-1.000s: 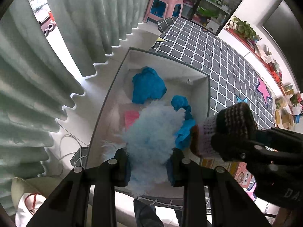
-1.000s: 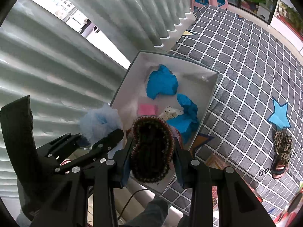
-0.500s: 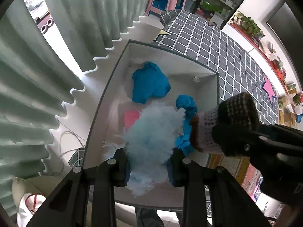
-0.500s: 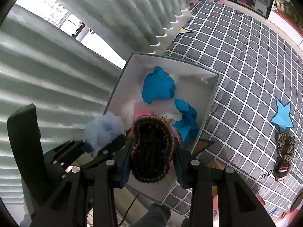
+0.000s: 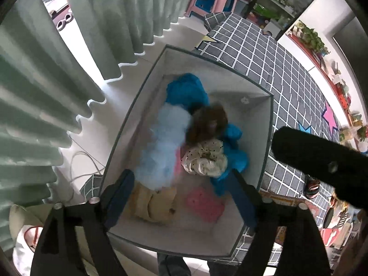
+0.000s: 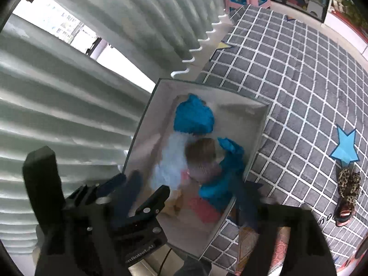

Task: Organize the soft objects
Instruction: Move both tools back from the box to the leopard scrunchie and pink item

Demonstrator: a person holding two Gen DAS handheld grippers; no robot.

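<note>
A white open box (image 5: pixel 268 138) (image 6: pixel 257 138) stands on the floor below both grippers. My left gripper (image 5: pixel 181 193) is open and empty above its near end. A fluffy light-blue item (image 5: pixel 163 147) (image 6: pixel 170 161) and a brown knitted item (image 5: pixel 209 122) (image 6: pixel 202 154) are blurred inside the box. My right gripper (image 6: pixel 186 197) is open and empty above the box; its body shows in the left wrist view (image 5: pixel 322 163). Blue cloths (image 5: pixel 186 89) (image 6: pixel 193 115), a cream dotted scrunchie (image 5: pixel 204 158), a pink piece (image 5: pixel 204 202) and a tan piece (image 5: pixel 154 204) lie in the box.
Grey-green curtains (image 5: pixel 46 80) (image 6: pixel 69 92) hang left of the box. A grey checked rug (image 5: pixel 287 69) (image 6: pixel 299 80) with star patches lies to the right. A leopard-print item (image 6: pixel 348 184) lies on the rug. A pink stool (image 5: pixel 211 0) stands far back.
Both grippers have opened. The fluffy light-blue item and the brown knitted item have left the grippers and dropped into the box.
</note>
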